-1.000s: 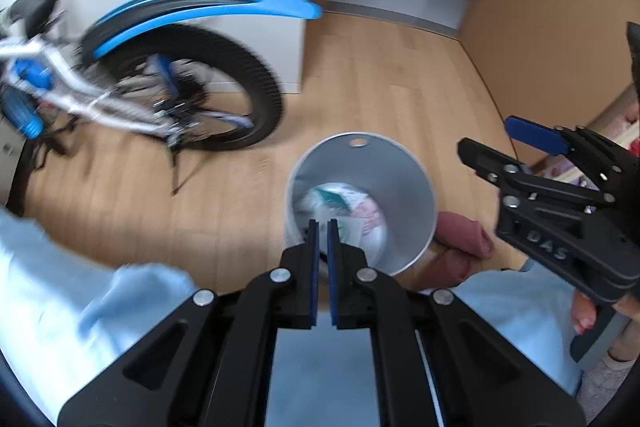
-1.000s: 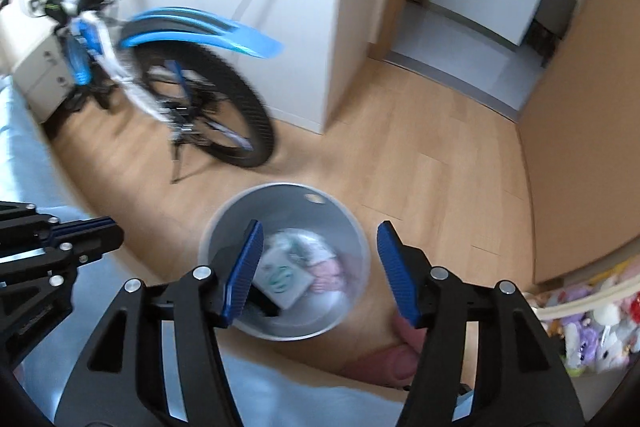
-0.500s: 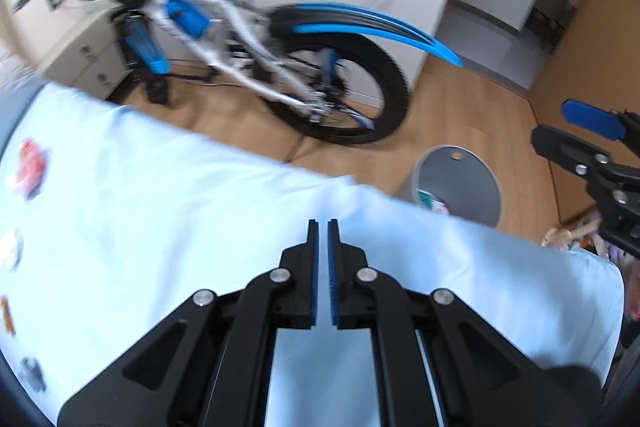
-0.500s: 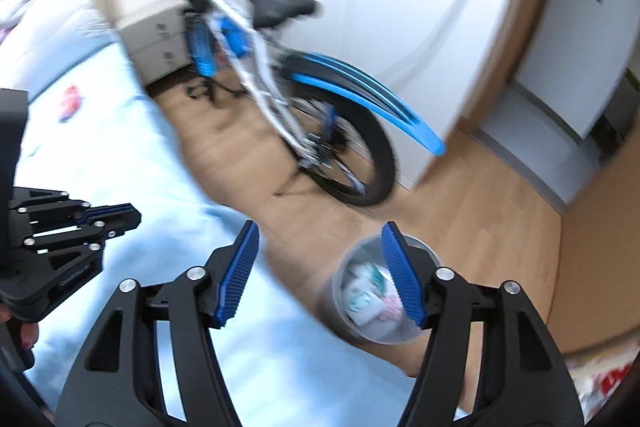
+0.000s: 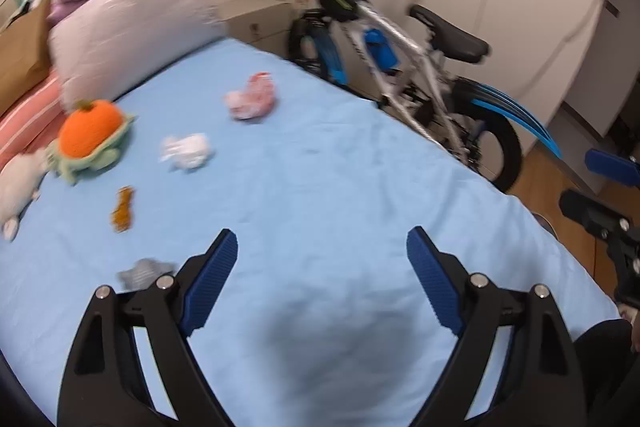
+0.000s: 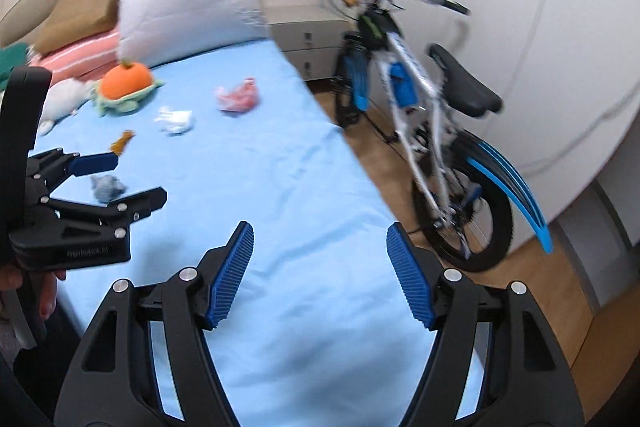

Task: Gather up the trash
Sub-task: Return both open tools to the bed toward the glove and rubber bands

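Left tongs [image 5: 322, 281] opening, empty, grey wad [image 5: 144, 271] just beside.

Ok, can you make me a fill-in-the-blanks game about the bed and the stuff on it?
1. The sheet on the bed is light ____.
2. The plush turtle has an ____ shell.
3. Beside the bed stands a ____ with blue mudguards.
4. The crumpled pink wrapper lies ____ from the camera than the crumpled white tissue.

Missing words: blue; orange; bicycle; farther
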Demonstrator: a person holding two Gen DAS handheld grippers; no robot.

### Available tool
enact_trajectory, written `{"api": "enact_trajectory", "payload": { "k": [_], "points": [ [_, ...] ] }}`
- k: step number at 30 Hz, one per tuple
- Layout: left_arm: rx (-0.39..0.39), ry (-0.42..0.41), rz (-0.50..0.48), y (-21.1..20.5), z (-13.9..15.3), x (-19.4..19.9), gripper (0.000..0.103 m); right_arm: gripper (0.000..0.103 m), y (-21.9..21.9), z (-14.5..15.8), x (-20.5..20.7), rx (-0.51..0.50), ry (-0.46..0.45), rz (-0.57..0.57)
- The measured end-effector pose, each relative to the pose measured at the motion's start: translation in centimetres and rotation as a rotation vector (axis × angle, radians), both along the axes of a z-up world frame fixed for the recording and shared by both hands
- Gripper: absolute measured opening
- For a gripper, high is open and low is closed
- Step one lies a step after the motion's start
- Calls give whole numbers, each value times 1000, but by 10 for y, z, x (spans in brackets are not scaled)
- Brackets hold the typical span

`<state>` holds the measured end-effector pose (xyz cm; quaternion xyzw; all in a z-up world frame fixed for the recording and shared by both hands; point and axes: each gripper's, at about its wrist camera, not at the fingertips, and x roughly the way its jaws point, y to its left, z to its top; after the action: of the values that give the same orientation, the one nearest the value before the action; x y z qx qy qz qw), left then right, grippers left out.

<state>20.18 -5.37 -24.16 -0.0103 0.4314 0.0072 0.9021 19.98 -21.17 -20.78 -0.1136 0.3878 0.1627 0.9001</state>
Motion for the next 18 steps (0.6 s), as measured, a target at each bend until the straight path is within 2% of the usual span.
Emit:
{"api": "enact_trajectory", "payload": {
  "k": [5, 10, 18],
  "points": [
    [9, -9, 136, 67, 8, -24, 86, 67, 64, 2, -11, -19, 6, 97],
    [-8, -17, 205, 117, 15, -47, 86, 67, 119, -4, -16, -23, 28, 175],
    [59, -15, 295, 191, 28, -71, 86, 67, 198, -15, -19, -8, 55, 275]
  ]
}}
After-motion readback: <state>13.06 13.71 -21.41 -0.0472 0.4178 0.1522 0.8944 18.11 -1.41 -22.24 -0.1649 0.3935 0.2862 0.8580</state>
